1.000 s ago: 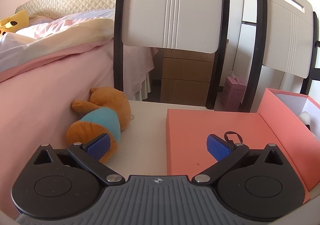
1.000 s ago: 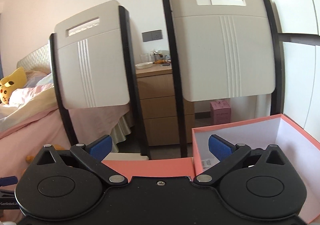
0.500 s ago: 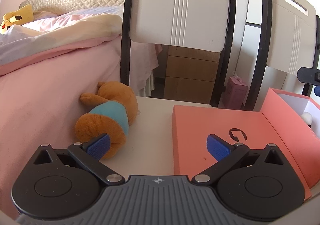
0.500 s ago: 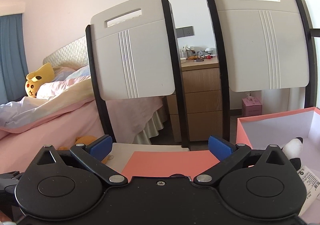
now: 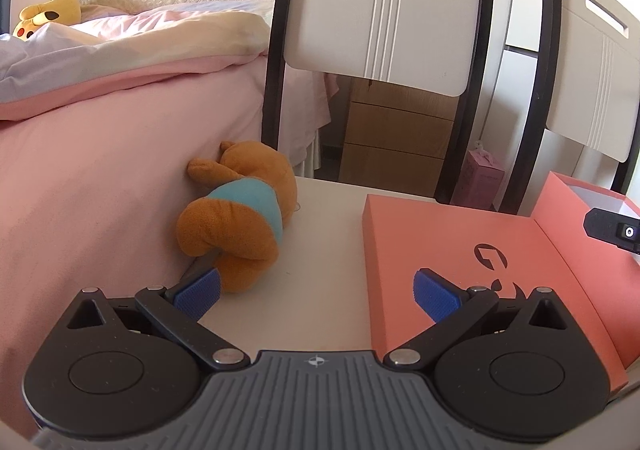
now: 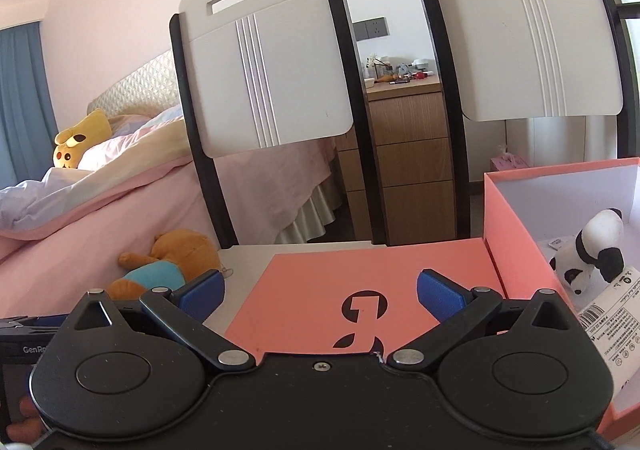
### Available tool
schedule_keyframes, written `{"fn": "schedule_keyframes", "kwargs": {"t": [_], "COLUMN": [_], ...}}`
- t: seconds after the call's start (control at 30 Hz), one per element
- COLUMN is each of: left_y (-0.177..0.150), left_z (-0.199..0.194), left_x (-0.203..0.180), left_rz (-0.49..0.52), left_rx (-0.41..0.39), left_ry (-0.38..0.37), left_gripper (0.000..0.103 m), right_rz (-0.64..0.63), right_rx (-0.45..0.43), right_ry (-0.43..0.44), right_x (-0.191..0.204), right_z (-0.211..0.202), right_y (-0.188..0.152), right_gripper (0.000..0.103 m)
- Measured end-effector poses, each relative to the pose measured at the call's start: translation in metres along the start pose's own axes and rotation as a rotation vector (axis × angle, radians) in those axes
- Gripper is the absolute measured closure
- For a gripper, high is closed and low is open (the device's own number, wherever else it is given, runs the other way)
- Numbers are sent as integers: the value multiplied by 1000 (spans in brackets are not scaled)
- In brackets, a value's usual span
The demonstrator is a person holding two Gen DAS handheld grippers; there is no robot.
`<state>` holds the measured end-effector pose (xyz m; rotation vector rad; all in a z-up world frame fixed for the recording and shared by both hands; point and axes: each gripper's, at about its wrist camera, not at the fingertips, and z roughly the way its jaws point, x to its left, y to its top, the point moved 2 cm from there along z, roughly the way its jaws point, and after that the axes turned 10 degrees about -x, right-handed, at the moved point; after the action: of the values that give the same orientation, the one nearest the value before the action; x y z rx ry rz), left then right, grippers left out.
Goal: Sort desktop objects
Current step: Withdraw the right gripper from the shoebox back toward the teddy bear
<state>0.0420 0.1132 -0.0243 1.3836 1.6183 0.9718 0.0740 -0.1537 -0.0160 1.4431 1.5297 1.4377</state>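
A brown plush bear in a teal shirt (image 5: 236, 218) lies on the white table, pressed against the pink bed. My left gripper (image 5: 316, 292) is open just short of it, its left pad beside the bear's leg. The bear (image 6: 168, 266) also shows at the left of the right wrist view. An open coral box (image 6: 516, 238) holds a black-and-white plush dog (image 6: 592, 254) and a paper label. Its flat lid (image 5: 452, 250) lies on the table. My right gripper (image 6: 320, 296) is open above that lid, holding nothing.
Two white chair backs with black frames (image 5: 376, 6) (image 6: 524, 30) stand behind the table. A pink bed (image 5: 92, 122) borders the table's left side, with a yellow plush (image 6: 74, 142) on it. A wooden drawer unit (image 6: 408, 154) sits behind the chairs.
Both grippers have drawn back and lowered. The bear and lid logo now sit further ahead of the left gripper. The right view now shows the lid, the bear and the plush dog.
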Motion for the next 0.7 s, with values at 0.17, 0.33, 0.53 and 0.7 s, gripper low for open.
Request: {"fn": "schedule_keyframes", "kwargs": {"t": [0.17,0.33,0.53,0.7], "left_y": [-1,-1,-2,-6], "left_z": [-2,-2,-4,-7], "left_x": [-1,-2,0,4], "left_rz": [5,8,4,3], "left_rx": [0,-2,-7,-2], "left_ry": [-4,-6,-9,-9], "left_gripper": [0,0,0,0], "right_rz": [-4,-6,0,1], "right_rx": [-1,0,5,22], "right_ry": [11,18,28,62], "right_x": [3,6,7,11], "right_z": [-1,1,4,14], "right_y": [-1,-2,-2,-3], "right_gripper": [1,1,1,1]}}
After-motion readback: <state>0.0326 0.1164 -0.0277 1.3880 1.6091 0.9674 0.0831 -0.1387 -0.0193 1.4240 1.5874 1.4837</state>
